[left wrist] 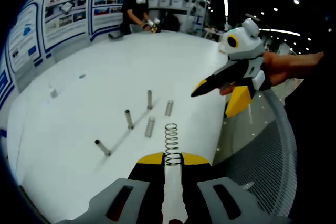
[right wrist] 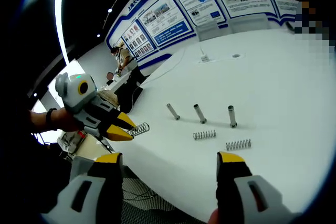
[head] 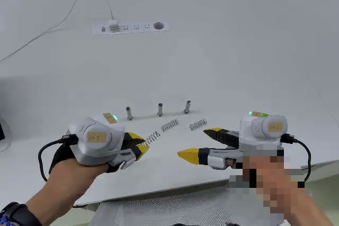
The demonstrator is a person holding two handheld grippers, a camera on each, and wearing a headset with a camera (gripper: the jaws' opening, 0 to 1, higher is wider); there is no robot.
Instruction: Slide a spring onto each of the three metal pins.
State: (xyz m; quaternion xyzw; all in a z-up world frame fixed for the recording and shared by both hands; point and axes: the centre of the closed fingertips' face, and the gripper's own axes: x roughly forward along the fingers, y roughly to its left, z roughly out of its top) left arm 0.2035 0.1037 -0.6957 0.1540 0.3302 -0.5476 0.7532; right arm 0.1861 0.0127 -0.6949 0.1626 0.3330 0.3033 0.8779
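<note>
Three metal pins (head: 129, 113) (head: 160, 109) (head: 187, 106) stand upright in a row on the white table. My left gripper (head: 142, 144) is shut on one end of a spring (head: 152, 137), which sticks out from its yellow tips (left wrist: 171, 159) toward the pins (left wrist: 128, 119). Two more springs (head: 170, 125) (head: 198, 124) lie flat just in front of the pins. My right gripper (head: 201, 142) hovers open near the table's front edge with nothing between its jaws (right wrist: 170, 158). The held spring (right wrist: 137, 128) and the loose springs (right wrist: 204, 135) (right wrist: 238, 144) also appear in the right gripper view.
A white power strip (head: 130, 27) with a plugged cable lies at the back of the table. A small yellow label (head: 110, 118) sits left of the pins. Grey mesh (head: 159, 210) lies below the table's front edge. A person (left wrist: 137, 3) works at a far bench.
</note>
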